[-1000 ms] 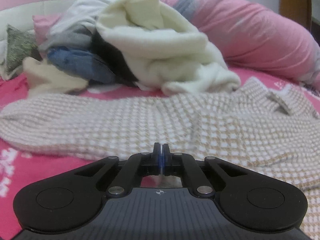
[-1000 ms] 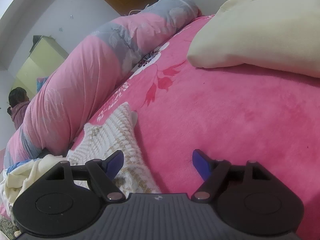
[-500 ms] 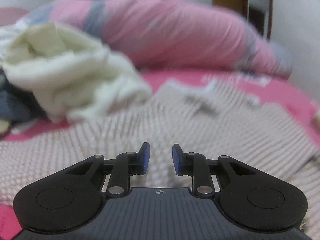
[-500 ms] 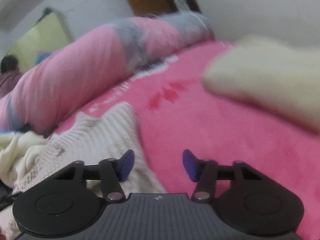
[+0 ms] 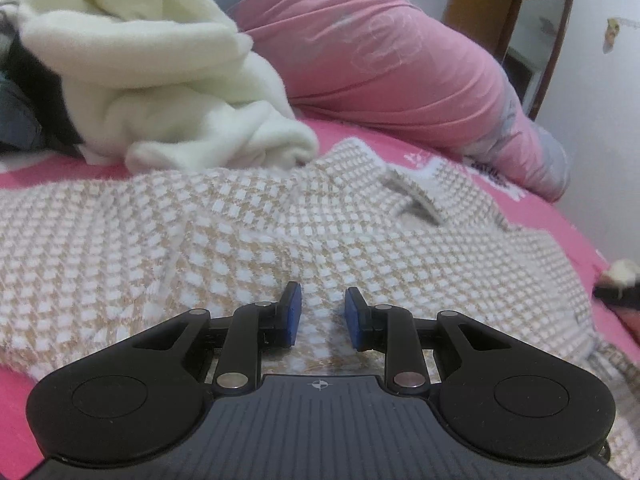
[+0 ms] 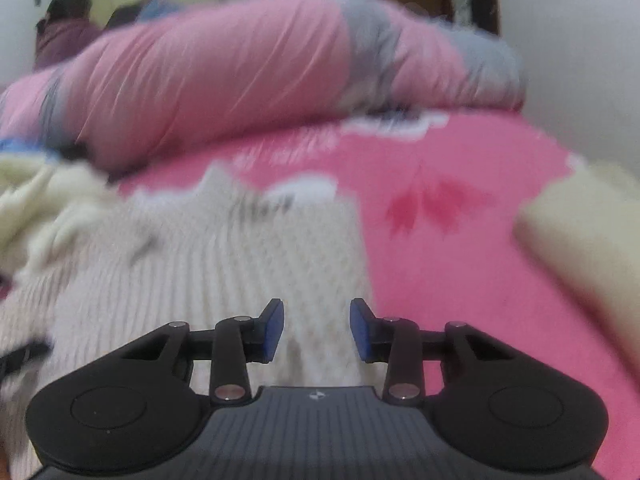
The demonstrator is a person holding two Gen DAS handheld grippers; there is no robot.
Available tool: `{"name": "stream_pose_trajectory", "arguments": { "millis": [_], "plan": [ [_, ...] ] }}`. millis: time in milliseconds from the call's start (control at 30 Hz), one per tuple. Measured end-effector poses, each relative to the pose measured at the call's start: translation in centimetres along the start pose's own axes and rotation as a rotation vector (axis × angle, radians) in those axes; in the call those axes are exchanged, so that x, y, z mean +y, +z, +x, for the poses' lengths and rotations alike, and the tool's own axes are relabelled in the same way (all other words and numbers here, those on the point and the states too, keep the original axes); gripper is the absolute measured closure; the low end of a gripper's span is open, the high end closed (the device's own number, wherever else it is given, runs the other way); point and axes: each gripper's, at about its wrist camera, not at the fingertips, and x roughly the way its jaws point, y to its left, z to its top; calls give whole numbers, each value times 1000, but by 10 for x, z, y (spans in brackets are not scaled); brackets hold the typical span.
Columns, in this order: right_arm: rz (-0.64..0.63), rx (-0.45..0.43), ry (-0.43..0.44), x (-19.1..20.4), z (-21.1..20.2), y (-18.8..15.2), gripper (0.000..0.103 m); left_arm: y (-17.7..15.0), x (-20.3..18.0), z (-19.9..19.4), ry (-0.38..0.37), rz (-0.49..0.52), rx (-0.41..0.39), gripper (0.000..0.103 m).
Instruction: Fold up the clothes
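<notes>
The sweater (image 5: 280, 232) lies flat, ready for folding. The left gripper (image 5: 320, 316) hovers narrowly open and empty above it; the right gripper (image 6: 317, 330) is closing, still empty, over the sweater's edge.

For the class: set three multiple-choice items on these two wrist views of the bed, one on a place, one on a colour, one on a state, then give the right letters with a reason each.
1. Where does the cream fleece garment lie?
A. beyond the checked sweater
B. on the floor
C. between the left gripper's fingers

2. What colour is the bed cover?
A. green
B. pink
C. black

3. How does the left gripper stand?
A. shut on the sweater
B. shut on the fleece
C. open, gripping nothing

Answers: 1 A, it is heaped behind the sweater on the bed. 2 B, pink shows all round the clothes. 3 C, a clear gap separates its blue pads above the sweater.
</notes>
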Motion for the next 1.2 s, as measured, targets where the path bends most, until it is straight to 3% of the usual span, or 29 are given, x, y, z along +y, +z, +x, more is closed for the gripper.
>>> {"name": "stream_pose_trajectory", "arguments": {
  "millis": [67, 133, 167, 267, 367, 467, 567, 667, 733, 867, 967, 1000, 1067, 1200],
  "plan": [
    [-1, -22, -22, 0, 16, 7, 64, -1, 2, -2, -7, -9, -4, 78],
    [-20, 102, -58, -3, 58, -14, 59, -1, 5, -2, -19, -25, -5, 78],
    [-22, 88, -50, -7, 66, -26, 58, -1, 7, -2, -25, -33, -6, 78],
    [27, 111, -44, -13, 53, -2, 61, -2, 11, -3, -40, -55, -9, 78],
    [6, 32, -55, -7, 49, 25, 61, -2, 12, -3, -41, -57, -11, 78],
    [-59, -3, -72, 3, 75, 44, 61, -3, 12, -4, -44, -60, -14, 78],
    [-149, 75, -139, 1, 129, 29, 59, -3, 14, -4, -53, -68, -17, 78],
    [-92, 50, -142, -5, 122, 37, 57, -3, 16, -5, -60, -78, -18, 78],
    [-47, 48, -145, -7, 113, 48, 66, -2, 17, -5, -62, -83, -17, 78],
    [-79, -18, -88, 11, 104, 64, 68, -3, 17, -4, -64, -86, -17, 78],
    [-110, 85, -120, 17, 154, 50, 71, -3, 17, -4, -67, -90, -18, 78],
    [-126, 65, -122, 19, 159, 45, 70, -3, 17, -4, -69, -92, -18, 78],
    [-130, 56, -141, 25, 152, 53, 70, -3, 19, -5, -73, -101, -21, 78],
    [-5, -56, -95, 10, 90, 63, 72, -4, 20, -5, -77, -107, -20, 78]
  ]
}}
